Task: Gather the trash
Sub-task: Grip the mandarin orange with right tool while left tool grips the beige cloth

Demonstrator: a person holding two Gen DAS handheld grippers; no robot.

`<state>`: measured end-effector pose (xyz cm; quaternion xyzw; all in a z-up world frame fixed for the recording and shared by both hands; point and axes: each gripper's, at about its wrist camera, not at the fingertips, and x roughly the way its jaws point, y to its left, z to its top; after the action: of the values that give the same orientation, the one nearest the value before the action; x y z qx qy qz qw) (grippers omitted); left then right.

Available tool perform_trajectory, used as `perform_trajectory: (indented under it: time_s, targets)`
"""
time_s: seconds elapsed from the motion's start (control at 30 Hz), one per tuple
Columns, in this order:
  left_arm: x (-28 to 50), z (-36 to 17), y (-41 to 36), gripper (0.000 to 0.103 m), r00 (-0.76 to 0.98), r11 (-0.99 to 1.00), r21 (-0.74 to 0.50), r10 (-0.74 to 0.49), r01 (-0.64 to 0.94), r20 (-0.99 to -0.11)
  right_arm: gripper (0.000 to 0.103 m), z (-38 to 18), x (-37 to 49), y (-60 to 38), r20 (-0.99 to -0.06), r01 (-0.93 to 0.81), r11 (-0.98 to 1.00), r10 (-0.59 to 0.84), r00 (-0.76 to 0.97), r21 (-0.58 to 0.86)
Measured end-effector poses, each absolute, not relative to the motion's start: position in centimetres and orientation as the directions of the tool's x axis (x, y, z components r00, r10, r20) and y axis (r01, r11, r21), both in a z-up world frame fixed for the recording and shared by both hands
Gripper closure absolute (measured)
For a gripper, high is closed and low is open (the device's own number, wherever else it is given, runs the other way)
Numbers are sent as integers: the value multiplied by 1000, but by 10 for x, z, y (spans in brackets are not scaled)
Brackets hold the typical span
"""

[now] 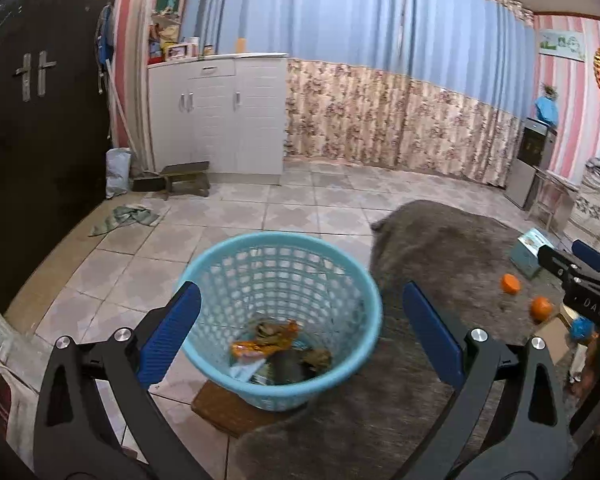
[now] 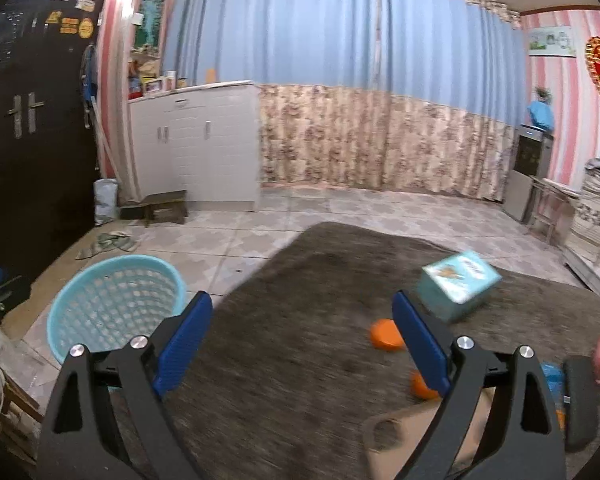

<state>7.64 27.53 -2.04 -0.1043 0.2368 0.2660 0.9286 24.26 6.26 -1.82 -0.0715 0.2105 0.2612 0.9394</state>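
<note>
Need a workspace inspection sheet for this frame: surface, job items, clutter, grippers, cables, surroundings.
Surface: tiled floor, grey rug partly over it.
Job's things: blue basket on the floor, holding wrappers; teal box tilted on the rug; two orange pieces on the rug.
Clutter: cloth on the tiles; cardboard at the rug's near edge.
Grippers: left gripper open, empty; right gripper open, empty.
Cables: nothing seen.
Surroundings: white cabinet, curtains, dark door.

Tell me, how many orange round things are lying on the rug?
2. One orange piece lies in front of the tilted blue box; the other is nearer, half behind the right gripper's finger. More may be hidden.
</note>
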Motion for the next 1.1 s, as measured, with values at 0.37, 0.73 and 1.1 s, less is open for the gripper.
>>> perform_trajectory:
  time_s: [0.37,0.73,1.1]
  targets:
    - [100,-21,211,6,777,881,-54,383,-469,-499,13,-18,249,-57,-440,-347,935,280,853,-77]
    - [137,-31,157,6,811,925,-57,299,-376,-503,13,-43,253,-154,-460,-183,973,99,882,-141]
    - [165,-57,118,5,809,956,-6,246,-294,-533,13,-96,265,-221,-554,-65,995,13,832,-75]
